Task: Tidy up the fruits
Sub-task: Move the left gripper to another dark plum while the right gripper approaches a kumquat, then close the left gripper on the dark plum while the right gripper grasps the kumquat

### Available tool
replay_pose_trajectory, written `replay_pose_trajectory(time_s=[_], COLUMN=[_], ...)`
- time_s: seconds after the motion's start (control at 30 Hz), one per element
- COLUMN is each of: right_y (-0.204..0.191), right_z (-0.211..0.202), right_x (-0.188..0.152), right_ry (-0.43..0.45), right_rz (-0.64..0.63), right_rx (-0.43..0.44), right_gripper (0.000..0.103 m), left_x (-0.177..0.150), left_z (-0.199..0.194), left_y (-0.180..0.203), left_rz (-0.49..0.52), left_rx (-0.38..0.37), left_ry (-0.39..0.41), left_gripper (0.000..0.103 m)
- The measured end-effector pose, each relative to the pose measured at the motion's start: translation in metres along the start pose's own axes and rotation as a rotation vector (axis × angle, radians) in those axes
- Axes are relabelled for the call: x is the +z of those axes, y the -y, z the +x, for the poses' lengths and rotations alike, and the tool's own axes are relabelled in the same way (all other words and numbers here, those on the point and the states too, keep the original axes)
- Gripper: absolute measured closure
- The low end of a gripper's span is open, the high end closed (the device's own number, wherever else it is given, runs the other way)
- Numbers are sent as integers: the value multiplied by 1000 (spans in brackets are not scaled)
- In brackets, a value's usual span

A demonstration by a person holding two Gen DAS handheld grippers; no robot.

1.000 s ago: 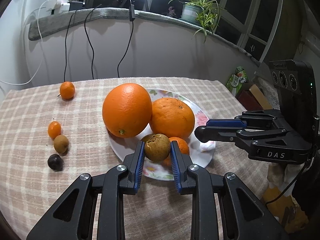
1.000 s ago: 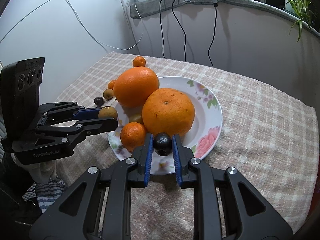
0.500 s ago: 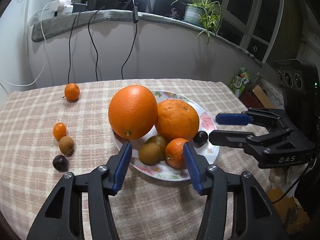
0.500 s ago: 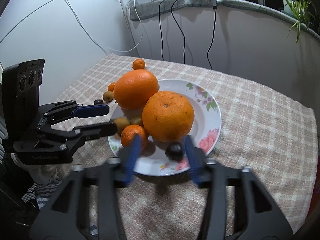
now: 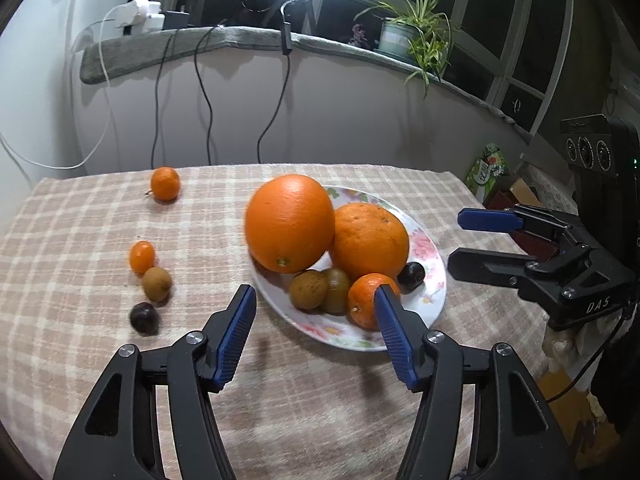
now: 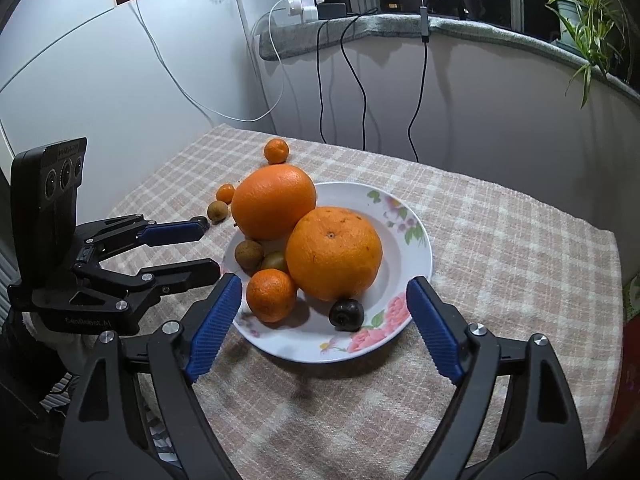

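On the cloth (image 5: 328,412): a floral plate (image 5: 434,292) sits loaded, just ahead of both my grippers.
Left gripper (image 5: 314,312): released, jaws spread wide, holding nothing; the plate's near rim lies between my blue pads (image 5: 234,336).
Right gripper (image 6: 322,312): also released and empty, fingers spread to either side of the plate's near edge.
Brown fruit (image 5: 309,289): on the plate, just beyond my left fingertips, apart from both pads; dull, rough skin, roundish.
Green-brown fruit (image 5: 337,288): touching the brown one, smoother.
Dark fruit (image 6: 346,313): on the plate, between my right fingers but touching neither; glossy, nearly black, small and round.
Small orange (image 6: 271,294): on the plate, near my right gripper's left pad; dimpled peel.
Big oranges: the smooth one (image 5: 290,223) leans at the plate's far left rim, the pitted, flatter one (image 5: 370,236) against it.
Off the plate: a tiny orange oval (image 5: 141,256), a tan fruit (image 5: 156,283) and a dark one (image 5: 144,317) in a line on the cloth, with a mandarin (image 5: 165,183) well beyond.
Materials: woven checked cloth in beige and cream; glazed white plate with pink flowers; ribbed blue pads on black fingers.
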State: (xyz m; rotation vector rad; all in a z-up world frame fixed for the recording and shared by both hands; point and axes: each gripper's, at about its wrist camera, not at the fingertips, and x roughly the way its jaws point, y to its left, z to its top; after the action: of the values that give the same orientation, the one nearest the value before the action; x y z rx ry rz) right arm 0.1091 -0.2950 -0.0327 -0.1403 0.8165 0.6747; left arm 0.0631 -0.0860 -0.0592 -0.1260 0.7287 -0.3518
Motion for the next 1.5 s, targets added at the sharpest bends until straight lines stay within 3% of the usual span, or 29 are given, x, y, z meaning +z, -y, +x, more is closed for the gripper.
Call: replay_pose_trajectory(time_s=[0.57, 0.87, 1.03, 1.1, 1.23, 1.3, 1.4, 1.43, 1.5], right_y=[-35, -68, -83, -88, -100, -105, -107, -107, -108], right_z=[0, 24, 48, 60, 93, 113, 149, 158, 176], right_x=[34, 61, 81, 91, 112, 120, 128, 129, 130], right_ry=[9, -11, -48, -78, -175, -235, -342, -371, -426], right_rz=[-133, -202, -207, -188, -151, -127, -71, -56, -32], right_rx=[59, 128, 163, 184, 220, 238, 247, 250, 254], right_gripper=[16, 16, 16, 18, 34, 37, 44, 52, 54], left_x=[-22, -25, -25, -25, -23, -22, -21, -20, -19], left_z=[-48, -47, -37, -32, -22, -16, -9, -7, -5], left_y=[-69, -87, -92, -94, -97, -98, -99, -98, -99], left_rz=[-88, -106, -107, -110, -114, -109, -102, -99, -97], left_rx=[151, 153, 129, 118, 97, 97, 94, 95, 92], left_ry=[39, 33, 13, 3, -17, -29, -42, -46, -49], left_gripper=[42, 43, 49, 54, 61, 65, 69, 69, 69])
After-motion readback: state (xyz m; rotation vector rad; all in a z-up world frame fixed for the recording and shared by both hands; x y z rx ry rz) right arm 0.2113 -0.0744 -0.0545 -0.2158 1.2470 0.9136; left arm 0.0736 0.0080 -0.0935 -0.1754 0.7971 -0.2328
